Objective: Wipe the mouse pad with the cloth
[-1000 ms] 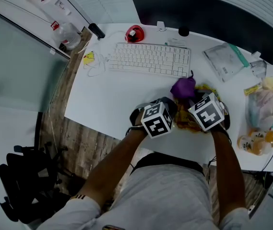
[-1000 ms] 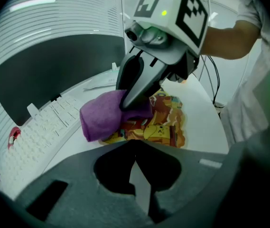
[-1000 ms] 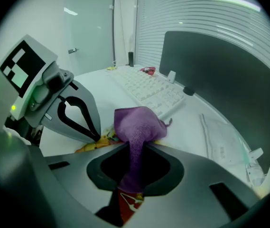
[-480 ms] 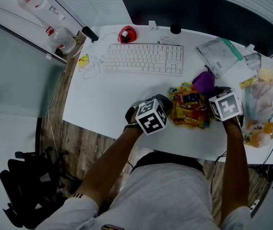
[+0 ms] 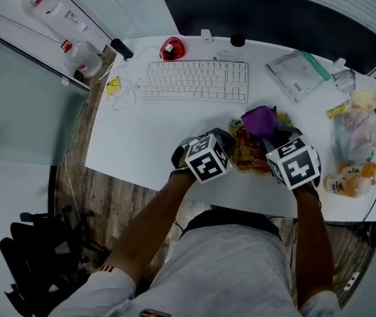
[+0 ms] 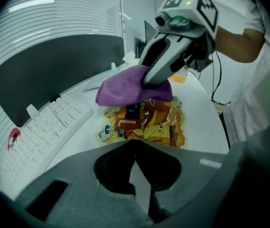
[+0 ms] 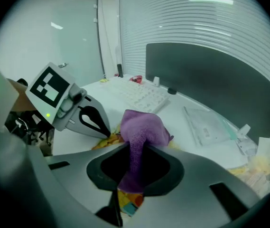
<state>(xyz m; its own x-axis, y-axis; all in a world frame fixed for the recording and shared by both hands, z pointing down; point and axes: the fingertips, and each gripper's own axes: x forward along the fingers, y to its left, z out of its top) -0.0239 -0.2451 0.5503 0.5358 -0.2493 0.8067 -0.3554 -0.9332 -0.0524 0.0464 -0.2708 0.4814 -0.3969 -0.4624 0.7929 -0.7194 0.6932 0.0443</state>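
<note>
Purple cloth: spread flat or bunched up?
Bunched up: the cloth, pinched in the right gripper, sits as a lump on the mouse pad.

The cloth (image 5: 260,119) lies on the mouse pad (image 5: 246,154), with the keyboard (image 5: 194,80) behind, leftward.

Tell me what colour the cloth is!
Purple. The cloth shows best in the right gripper view, pinched in the right claw.
</note>
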